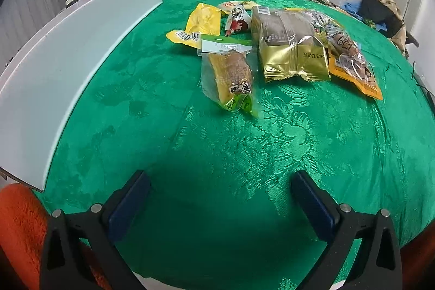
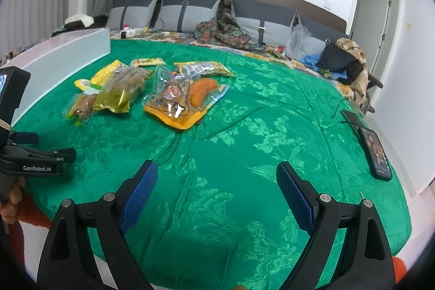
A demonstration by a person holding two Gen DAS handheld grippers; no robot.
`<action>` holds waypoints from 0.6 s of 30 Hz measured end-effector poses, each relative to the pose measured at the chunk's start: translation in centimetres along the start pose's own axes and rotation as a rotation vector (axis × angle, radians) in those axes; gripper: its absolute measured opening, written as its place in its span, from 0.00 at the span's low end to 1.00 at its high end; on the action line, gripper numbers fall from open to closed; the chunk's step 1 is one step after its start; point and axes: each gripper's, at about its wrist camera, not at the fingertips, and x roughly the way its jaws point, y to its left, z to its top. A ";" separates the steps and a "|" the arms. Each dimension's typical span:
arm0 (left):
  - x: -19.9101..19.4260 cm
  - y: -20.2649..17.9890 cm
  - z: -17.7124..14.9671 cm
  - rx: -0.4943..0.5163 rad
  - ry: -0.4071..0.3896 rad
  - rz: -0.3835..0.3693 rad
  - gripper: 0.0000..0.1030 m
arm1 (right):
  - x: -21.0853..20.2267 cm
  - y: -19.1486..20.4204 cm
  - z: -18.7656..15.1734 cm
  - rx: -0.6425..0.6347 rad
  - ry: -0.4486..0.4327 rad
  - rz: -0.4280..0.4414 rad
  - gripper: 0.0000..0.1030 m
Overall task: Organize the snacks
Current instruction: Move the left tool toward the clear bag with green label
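Note:
Several snack packets lie in a loose pile on the green cloth (image 1: 217,140). Nearest is a clear packet with a green header (image 1: 231,72), beside a gold foil bag (image 1: 288,45), an orange packet (image 1: 353,64) and a yellow packet (image 1: 202,21). In the right wrist view the gold bag (image 2: 119,91) and the orange packet (image 2: 176,105) lie at the upper left. My left gripper (image 1: 220,181) is open and empty, well short of the pile; it also shows at the left edge of the right wrist view (image 2: 40,151). My right gripper (image 2: 217,173) is open and empty over bare cloth.
A long white box (image 1: 81,50) stands along the left of the cloth. A phone (image 2: 376,151) and a dark cable lie near the right edge. Pillows, clothes and a plastic bag sit on the bed behind. An orange fabric (image 1: 19,230) shows at the near left.

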 end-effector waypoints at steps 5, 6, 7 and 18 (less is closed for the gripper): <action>0.5 -0.1 0.4 0.016 0.005 -0.008 1.00 | 0.5 -0.4 0.2 0.005 0.016 0.009 0.89; 0.5 -0.1 0.4 0.019 0.010 -0.010 1.00 | 1.0 -0.8 0.5 0.017 0.034 0.018 0.89; 0.5 -0.1 0.5 0.020 0.014 -0.011 1.00 | 1.5 -1.1 0.9 0.023 0.052 0.025 0.89; 0.6 -0.1 0.4 0.040 0.015 -0.022 1.00 | 8.9 -6.0 0.8 0.138 0.336 -0.002 0.89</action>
